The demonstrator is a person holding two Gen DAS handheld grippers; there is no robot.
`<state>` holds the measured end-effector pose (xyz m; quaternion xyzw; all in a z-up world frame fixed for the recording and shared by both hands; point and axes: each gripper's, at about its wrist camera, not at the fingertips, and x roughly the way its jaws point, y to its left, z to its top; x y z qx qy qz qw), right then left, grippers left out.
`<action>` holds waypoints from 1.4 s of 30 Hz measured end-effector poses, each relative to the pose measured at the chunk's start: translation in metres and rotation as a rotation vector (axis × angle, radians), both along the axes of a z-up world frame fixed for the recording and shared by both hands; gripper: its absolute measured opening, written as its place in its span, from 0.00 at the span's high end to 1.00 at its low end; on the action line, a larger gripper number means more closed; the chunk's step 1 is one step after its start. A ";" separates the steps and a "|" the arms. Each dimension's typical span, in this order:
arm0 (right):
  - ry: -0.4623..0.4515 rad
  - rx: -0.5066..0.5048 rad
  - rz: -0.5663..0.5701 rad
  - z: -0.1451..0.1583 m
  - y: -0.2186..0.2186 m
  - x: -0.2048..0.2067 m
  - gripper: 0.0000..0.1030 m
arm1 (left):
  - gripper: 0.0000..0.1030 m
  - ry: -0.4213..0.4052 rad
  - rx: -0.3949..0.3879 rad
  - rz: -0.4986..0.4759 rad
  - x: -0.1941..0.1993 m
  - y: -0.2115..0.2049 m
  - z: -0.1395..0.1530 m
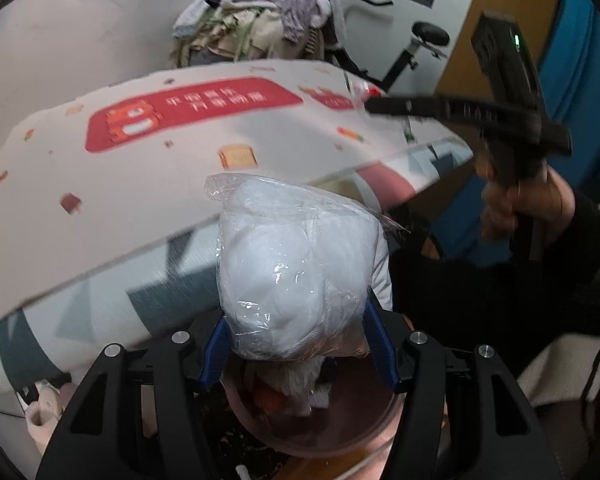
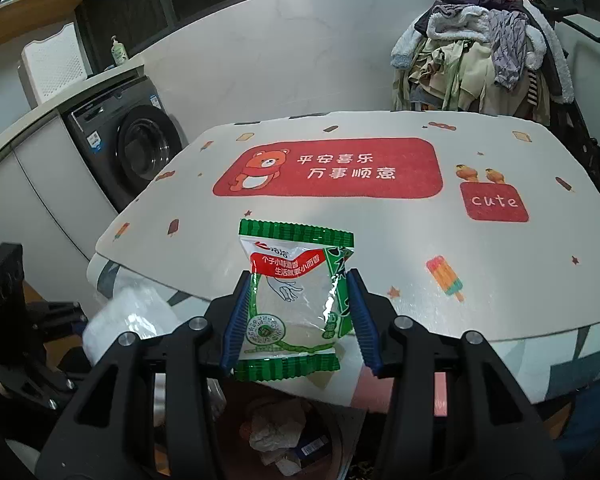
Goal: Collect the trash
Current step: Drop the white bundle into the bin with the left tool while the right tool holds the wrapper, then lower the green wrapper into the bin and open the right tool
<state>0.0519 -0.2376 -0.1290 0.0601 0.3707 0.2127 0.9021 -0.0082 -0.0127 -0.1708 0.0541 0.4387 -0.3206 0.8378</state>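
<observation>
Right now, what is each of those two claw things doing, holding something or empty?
Left gripper: closed on a clear plastic bag of white stuff, above the trash bin.
Right gripper: closed on a green snack wrapper.

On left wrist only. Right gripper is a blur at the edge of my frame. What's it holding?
Observer: The right gripper has a green-and-white snack packet upright between its blue fingers, pads against both side edges.
Operator: Where is that relative to the bin?
Observer: In the right wrist view, the packet hangs at the near edge of the table. The bin shows just below it on the floor, with crumpled paper inside.
</observation>
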 end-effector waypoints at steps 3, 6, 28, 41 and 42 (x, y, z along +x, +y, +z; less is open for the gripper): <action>-0.004 0.003 0.000 0.000 -0.002 -0.007 0.53 | 0.43 0.015 0.019 -0.021 -0.008 -0.005 -0.011; -0.006 -0.002 0.005 -0.001 -0.003 -0.012 0.53 | 0.43 0.036 0.032 -0.043 -0.013 -0.012 -0.021; 0.084 -0.051 0.102 -0.037 0.027 -0.042 0.53 | 0.06 -0.065 -0.082 0.249 -0.003 0.043 0.015; 0.205 -0.146 0.193 -0.071 0.045 -0.064 0.53 | 0.06 -0.167 0.005 0.284 -0.012 0.045 0.031; 0.217 -0.155 0.202 -0.074 0.047 -0.066 0.53 | 0.06 -0.165 0.004 0.286 -0.012 0.045 0.031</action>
